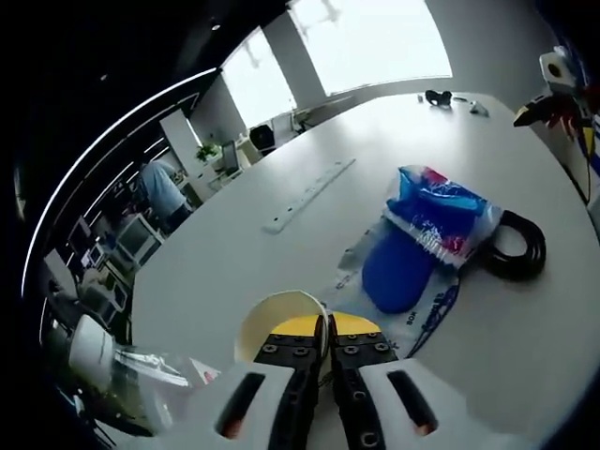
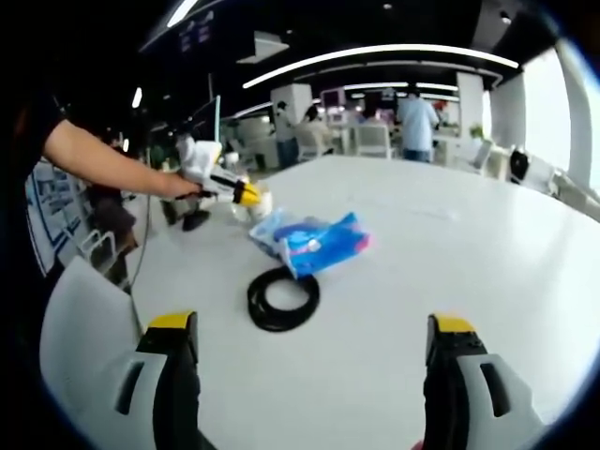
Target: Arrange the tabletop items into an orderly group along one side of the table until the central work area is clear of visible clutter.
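A pale yellow cup [image 1: 277,319] is pinched by its rim between the closed jaws of the left gripper [image 1: 327,352] at the near edge of the white counter [image 1: 281,253]. Just ahead and to the right of those jaws, a blue-and-white plastic bag [image 1: 427,234] is seen lying flat, with a coiled black cable [image 1: 514,248] touching its far side. A white power strip [image 1: 307,194] lies farther ahead. The right gripper [image 2: 309,352] is held with jaws wide apart and empty, the cable ahead between them.
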Demonstrator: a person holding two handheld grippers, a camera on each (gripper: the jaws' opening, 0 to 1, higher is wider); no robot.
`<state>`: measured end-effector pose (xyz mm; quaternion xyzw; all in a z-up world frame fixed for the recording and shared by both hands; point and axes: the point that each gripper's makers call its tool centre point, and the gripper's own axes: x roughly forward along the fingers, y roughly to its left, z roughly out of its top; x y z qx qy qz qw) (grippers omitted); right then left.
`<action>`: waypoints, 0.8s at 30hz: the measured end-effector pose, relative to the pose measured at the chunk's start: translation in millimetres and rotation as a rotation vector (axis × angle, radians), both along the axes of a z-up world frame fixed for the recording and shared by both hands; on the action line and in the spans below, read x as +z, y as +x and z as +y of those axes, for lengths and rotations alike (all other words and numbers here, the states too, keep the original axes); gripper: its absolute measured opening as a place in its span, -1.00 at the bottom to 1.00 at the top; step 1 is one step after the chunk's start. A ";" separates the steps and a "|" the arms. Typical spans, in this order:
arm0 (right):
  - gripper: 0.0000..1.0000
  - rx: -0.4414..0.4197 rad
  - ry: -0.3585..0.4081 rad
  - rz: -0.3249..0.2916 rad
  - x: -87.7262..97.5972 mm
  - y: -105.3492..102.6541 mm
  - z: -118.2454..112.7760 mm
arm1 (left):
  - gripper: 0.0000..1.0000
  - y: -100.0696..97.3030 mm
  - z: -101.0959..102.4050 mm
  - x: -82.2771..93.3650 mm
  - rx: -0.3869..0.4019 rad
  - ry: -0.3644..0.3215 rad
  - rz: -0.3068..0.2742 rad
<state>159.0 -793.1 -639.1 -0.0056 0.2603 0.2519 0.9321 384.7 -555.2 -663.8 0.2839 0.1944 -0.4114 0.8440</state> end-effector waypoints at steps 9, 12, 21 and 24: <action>0.98 -0.007 0.000 0.000 -0.2 -0.2 -3.3 | -0.94 -1.2 -3.6 -3.0 -0.004 0.003 0.012; 0.98 -0.008 0.000 -0.002 0.2 0.6 -3.6 | -0.82 -2.1 -3.5 -6.0 -0.009 0.015 0.012; 0.98 -0.004 0.005 -0.004 1.2 0.7 -0.9 | -0.70 -1.2 -3.8 -2.8 -0.018 0.023 -0.006; 0.98 -0.002 0.006 -0.005 1.5 1.6 0.0 | -0.64 0.3 -1.8 -1.7 -0.012 0.026 -0.012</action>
